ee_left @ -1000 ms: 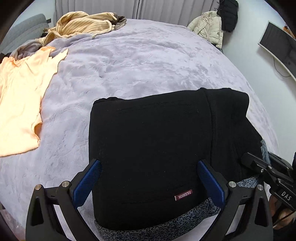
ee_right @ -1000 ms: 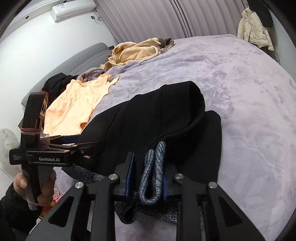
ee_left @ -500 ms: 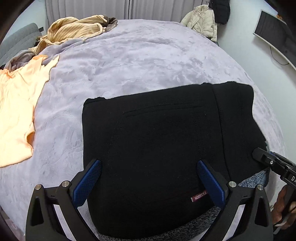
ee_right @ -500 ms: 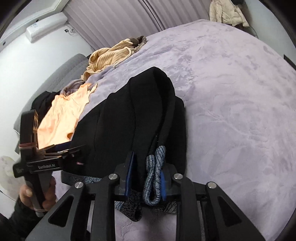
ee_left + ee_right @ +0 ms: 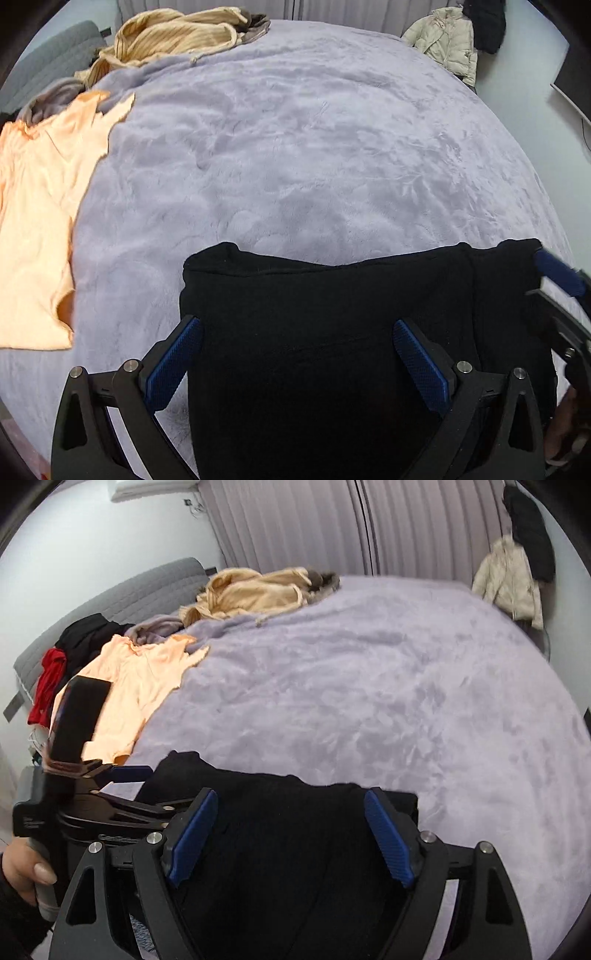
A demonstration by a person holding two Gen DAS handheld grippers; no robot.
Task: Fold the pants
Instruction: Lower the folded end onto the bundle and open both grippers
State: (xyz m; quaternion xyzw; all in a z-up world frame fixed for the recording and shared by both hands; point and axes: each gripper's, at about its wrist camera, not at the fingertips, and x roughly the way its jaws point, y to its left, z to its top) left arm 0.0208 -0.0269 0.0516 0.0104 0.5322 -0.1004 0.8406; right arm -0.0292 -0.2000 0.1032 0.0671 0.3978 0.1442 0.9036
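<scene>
A: Item one, far left?

B: Orange top [image 5: 37, 221], flat on the bed [image 5: 314, 147], well apart from the work. Behind it, a tan striped garment [image 5: 173, 40] heaped near the head of the bed.

A: Item two, the left gripper [image 5: 297, 363]?

B: Jaws spread wide, holding nothing. The blue pads sit over the black cloth, one near its left edge, one toward its middle.

A: Item three, the pants [image 5: 332, 332]?

B: Black, folded into a compact block on the near edge of the bed, directly under and ahead of both grippers. From the left wrist view the block's long axis runs left to right, across the line of the fingers. Its far edge is a rounded fold.

A: Item four, the right gripper [image 5: 291, 840]?

B: Jaws likewise wide and empty, straddling the right part of the block. From the left wrist view one of its blue pads shows at the block's far right corner.

A: Which is nearer the cloth?

B: Both hover just above it; I cannot tell whether either touches. The left covers the left and middle of the block, the right its right end.

A: Item five, far right?

B: Pale jacket [image 5: 448, 33] beyond the bed, by the wall.

A: Judgement?

B: The fold looks nearly or wholly done. Any further fold would likely bring one short end across to the other.
</scene>
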